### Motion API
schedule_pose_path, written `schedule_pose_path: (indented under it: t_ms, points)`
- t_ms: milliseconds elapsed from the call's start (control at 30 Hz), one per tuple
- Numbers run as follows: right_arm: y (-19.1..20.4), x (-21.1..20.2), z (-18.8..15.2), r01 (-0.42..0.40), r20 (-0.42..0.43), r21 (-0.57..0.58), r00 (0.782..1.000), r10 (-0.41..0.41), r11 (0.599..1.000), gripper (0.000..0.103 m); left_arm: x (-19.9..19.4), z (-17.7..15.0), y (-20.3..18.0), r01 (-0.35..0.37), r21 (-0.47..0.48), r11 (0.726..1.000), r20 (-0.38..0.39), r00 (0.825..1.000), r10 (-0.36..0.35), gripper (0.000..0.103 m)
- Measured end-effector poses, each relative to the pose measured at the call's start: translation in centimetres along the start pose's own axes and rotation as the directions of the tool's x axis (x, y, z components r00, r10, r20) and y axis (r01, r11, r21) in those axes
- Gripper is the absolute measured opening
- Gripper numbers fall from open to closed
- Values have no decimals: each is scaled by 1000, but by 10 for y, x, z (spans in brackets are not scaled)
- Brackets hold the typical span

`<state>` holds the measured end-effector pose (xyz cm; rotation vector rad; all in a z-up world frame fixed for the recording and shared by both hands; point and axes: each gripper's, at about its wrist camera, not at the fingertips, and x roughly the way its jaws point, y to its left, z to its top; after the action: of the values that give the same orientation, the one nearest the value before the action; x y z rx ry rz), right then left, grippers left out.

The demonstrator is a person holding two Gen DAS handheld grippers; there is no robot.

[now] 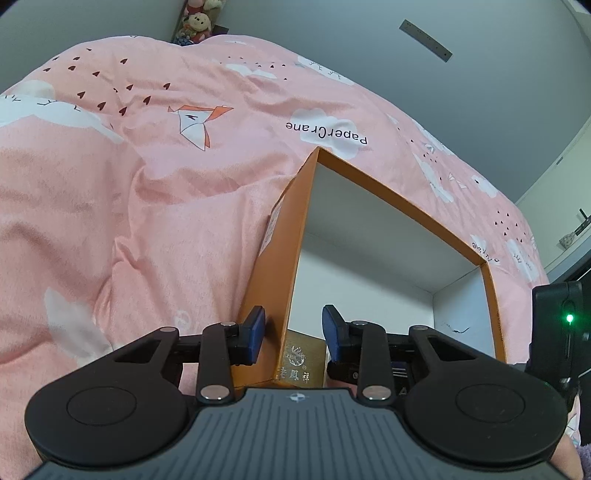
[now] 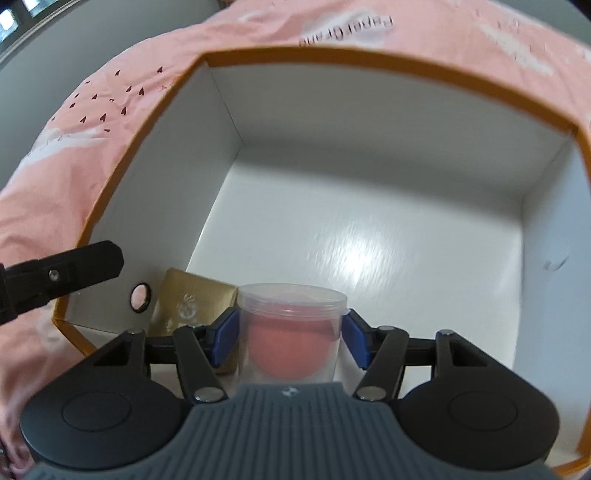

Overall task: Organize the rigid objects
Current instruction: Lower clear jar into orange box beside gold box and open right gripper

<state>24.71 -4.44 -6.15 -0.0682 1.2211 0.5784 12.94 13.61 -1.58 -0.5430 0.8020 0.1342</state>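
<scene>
An orange box with a white inside (image 1: pixel 288 236) (image 2: pixel 369 206) lies open on a pink bedspread. My left gripper (image 1: pixel 293 332) straddles the box's near-left wall, one blue pad (image 1: pixel 256 332) outside and one inside, with gaps on both sides, so it is open. A gold box (image 1: pixel 303 360) (image 2: pixel 192 299) sits in the box's near-left corner. My right gripper (image 2: pixel 290 332) is shut on a clear plastic jar (image 2: pixel 291 328) with a pink ball inside, held over the box's near part, beside the gold box. The left gripper's finger (image 2: pixel 74 267) shows at the box's left wall.
The pink bedspread (image 1: pixel 129 184) with cloud and crane prints surrounds the box. A black device with a green light (image 1: pixel 557 321) is at the right edge of the left wrist view. Stuffed toys (image 1: pixel 195 22) sit far back against the grey wall.
</scene>
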Motion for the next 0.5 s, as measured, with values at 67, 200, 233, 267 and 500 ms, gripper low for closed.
schedule_pose_path:
  t_ms: [67,200,233,267,500]
  points:
    - [-6,0,-1,-31,-19,34,999,32,999,61,0,0,0,1,-2,1000,0,1000,-1,38]
    - [-13,-9,0,-69,-13,51,997,70,996,61,1,0,-1,-1,-1,1000,-1,1000,1,38]
    - [-16,-10,3,-75,-12,59,997,76,995,61,1,0,0,-1,1,1000,0,1000,1,38]
    - [-18,-12,4,-77,-8,68,997,77,995,61,1,0,0,-1,0,1000,0,1000,1,38]
    - [-30,-6,6,-115,-29,151,992,121,982,55,1,0,-2,-5,-7,1000,-3,1000,5,38]
